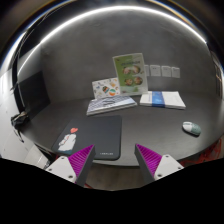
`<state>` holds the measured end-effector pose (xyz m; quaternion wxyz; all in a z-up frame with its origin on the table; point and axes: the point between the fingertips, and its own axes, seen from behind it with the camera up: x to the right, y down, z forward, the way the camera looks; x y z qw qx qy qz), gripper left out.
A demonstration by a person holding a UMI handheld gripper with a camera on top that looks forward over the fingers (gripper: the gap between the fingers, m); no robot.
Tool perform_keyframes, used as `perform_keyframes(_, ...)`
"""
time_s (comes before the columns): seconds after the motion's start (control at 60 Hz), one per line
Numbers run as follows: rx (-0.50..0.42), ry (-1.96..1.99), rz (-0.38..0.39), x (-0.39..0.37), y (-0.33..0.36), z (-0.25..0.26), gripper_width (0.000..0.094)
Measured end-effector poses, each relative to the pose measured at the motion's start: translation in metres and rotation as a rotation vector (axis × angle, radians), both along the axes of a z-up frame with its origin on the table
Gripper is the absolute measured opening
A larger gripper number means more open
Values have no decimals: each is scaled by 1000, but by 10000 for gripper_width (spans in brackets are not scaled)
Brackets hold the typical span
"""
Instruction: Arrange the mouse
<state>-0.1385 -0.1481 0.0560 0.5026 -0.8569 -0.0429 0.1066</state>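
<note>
A pale, light-green mouse point(191, 127) lies on the grey table top point(150, 120), off to the right and well beyond my fingers. A dark grey mouse pad point(92, 136) lies just ahead of my left finger. My gripper point(113, 158) is open, its purple-pink pads point(77, 157) spread wide, with nothing between them. It hovers over the near edge of the table, and the left finger overlaps the pad's near corner.
A pile of papers and a booklet point(110, 103) lies beyond the mouse pad. A green-and-white leaflet point(128, 70) stands upright at the back. A white-and-blue book point(162, 98) lies at the back right. A dark monitor point(30, 95) stands at the left.
</note>
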Motion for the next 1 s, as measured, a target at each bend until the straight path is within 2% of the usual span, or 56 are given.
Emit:
perform_keyframes(0.25,-16,-1,-148,20,5,-4,824)
perform_keyframes(0.467,-38,-88,-232,108,13,-22,825)
perform_keyframes(0.783,-60,-127,-225,294,41,-51,814)
perform_keyframes(0.9,-81,-135,-197,329,65,-68,828)
perform_keyframes(1.0,-48,-136,-156,333,91,-64,814)
